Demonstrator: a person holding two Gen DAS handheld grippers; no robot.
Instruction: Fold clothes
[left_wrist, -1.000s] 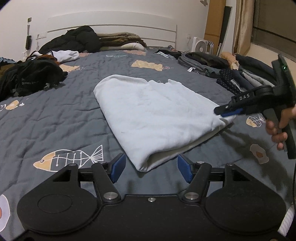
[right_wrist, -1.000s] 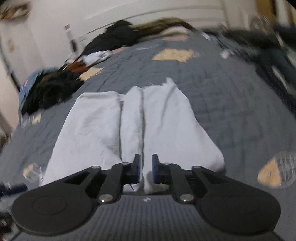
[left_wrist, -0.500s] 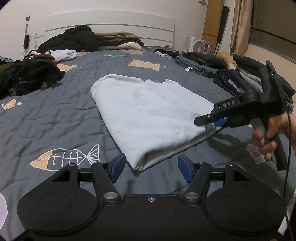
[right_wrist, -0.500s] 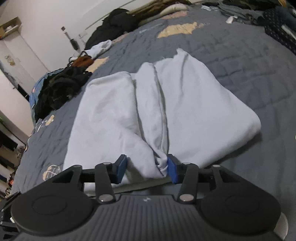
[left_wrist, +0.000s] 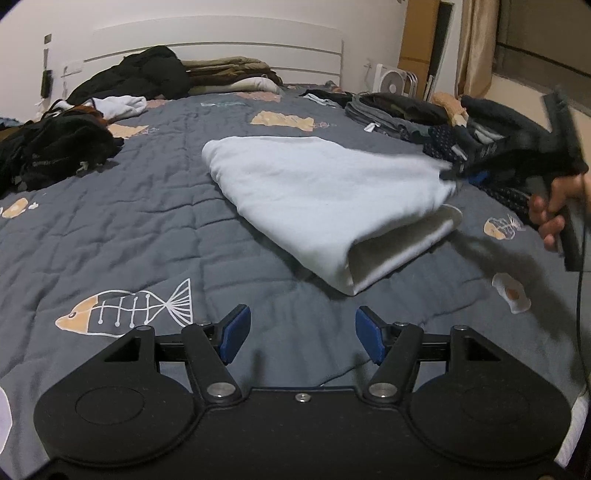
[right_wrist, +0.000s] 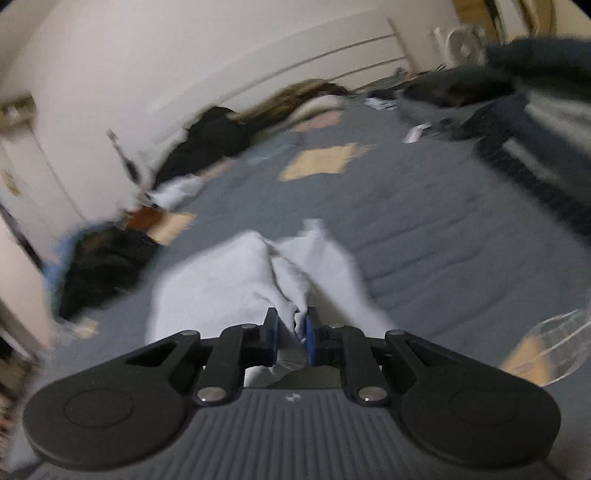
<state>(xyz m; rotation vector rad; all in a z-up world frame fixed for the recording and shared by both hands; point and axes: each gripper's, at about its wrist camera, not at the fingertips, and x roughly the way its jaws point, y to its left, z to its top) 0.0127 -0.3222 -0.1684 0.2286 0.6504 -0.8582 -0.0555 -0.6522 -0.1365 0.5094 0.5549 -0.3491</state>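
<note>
Pinching a bunched edge of the pale garment (right_wrist: 255, 280) lying folded mid-bed (left_wrist: 110, 229), the right gripper (right_wrist: 291, 330) seems mid-fold, while the left gripper (left_wrist: 301, 334), spread empty at 6 o'clock, should likely take the near corner.

Fan (left_wrist: 390, 82) by headboard (left_wrist: 221, 40); fish-print quilt (left_wrist: 122, 221)

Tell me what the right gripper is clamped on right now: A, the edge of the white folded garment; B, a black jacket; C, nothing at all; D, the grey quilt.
A: in the right wrist view the right gripper has its jaws pinched on a bunch of the white folded garment.
</note>
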